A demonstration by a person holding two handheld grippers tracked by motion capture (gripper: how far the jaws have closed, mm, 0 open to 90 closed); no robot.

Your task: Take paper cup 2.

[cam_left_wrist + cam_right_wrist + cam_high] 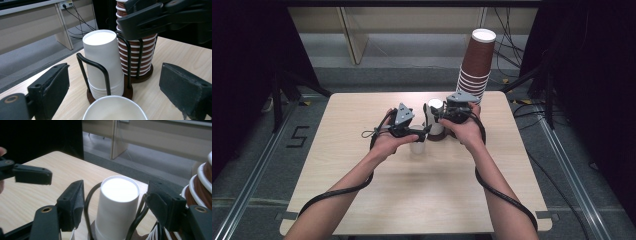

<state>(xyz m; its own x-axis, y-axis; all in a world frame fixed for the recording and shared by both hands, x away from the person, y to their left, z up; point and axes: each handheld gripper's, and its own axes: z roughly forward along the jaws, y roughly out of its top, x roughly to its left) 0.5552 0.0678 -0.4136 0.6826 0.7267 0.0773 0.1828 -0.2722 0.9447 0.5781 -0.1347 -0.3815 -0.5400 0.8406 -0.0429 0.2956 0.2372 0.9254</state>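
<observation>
White cup stack [117, 220] spotted upside down in wire holder [95, 65], mid-table; loose cup [115, 110] parked upright just in front. Right gripper [116, 197] found unclenched astride stack's top, left gripper [115, 77] gaping either side of loose cup, nothing pinched. Feared: several nested cups lifted together, or holder tipped by a snagged wire.

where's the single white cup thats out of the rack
In the high view the single white cup stands upright on the table near its middle, just in front of the white cup stack, below the left gripper.
</observation>
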